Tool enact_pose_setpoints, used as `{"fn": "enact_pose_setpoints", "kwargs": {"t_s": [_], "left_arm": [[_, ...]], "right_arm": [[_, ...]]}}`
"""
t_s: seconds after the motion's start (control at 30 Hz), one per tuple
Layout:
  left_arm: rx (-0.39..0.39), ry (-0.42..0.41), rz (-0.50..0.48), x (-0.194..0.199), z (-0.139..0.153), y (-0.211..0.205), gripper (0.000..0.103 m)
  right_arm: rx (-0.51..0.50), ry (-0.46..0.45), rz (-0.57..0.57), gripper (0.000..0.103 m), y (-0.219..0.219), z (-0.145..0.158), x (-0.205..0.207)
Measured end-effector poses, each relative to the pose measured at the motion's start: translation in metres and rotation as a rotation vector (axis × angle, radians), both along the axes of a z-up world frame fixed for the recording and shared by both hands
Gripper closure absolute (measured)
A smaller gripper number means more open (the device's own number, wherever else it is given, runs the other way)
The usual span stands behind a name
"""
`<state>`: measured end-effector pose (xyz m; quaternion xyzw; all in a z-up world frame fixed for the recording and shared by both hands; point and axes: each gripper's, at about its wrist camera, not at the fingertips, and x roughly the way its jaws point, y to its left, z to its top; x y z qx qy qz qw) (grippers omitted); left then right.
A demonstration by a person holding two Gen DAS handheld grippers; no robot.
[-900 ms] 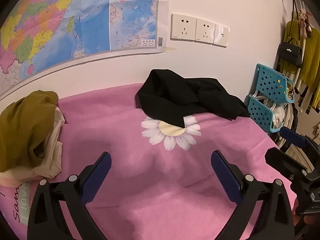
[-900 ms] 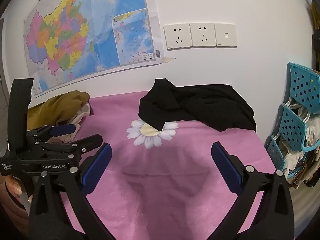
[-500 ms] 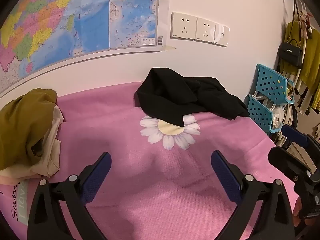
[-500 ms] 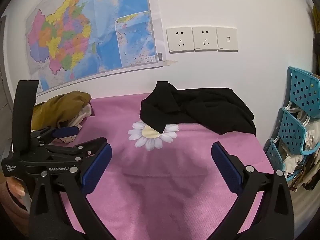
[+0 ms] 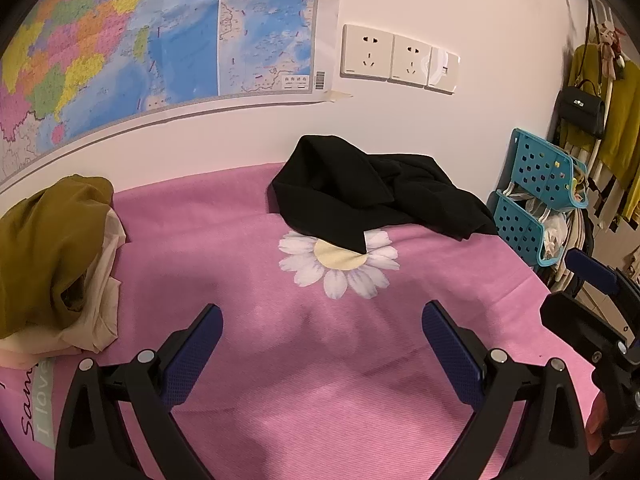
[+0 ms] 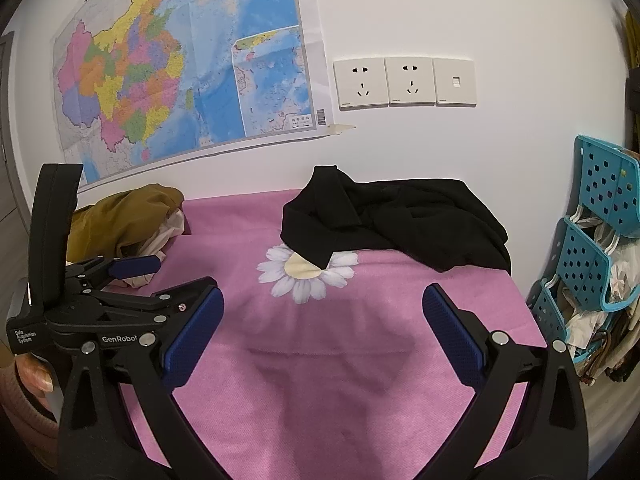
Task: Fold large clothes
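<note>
A crumpled black garment (image 5: 376, 196) lies at the far side of the pink cloth (image 5: 240, 240), against the wall, overlapping a printed daisy (image 5: 340, 260); it also shows in the right wrist view (image 6: 396, 216). My left gripper (image 5: 322, 352) is open and empty above the near part of the pink cloth, well short of the garment. My right gripper (image 6: 322, 340) is open and empty too, to the right of the left one. The left gripper shows in the right wrist view (image 6: 132, 292), the right gripper at the left wrist view's right edge (image 5: 588, 300).
A heap of olive and cream clothes (image 5: 52, 256) lies at the far left (image 6: 124, 220). A teal perforated rack (image 5: 536, 200) stuffed with items stands off the right edge (image 6: 592, 248). A map (image 6: 180, 68) and wall sockets (image 6: 404, 82) are on the white wall behind.
Both grippers have shifted slightly; the right wrist view has dropped a little, so the wall and map fill more of it. Both stay open. The clothes have not moved.
</note>
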<state>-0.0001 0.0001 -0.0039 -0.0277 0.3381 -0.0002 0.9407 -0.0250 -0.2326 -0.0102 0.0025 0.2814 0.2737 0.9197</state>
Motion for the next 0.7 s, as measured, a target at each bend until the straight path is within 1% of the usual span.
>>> {"fn": "enact_pose_setpoints", "kwargs": {"t_s": [0.7], "left_arm": [[-0.005, 0.013, -0.008, 0.0059, -0.0001, -0.0035, 0.007]], "right_arm": [[0.006, 0.004, -0.002, 0.005, -0.0014, -0.0009, 0.0008]]}}
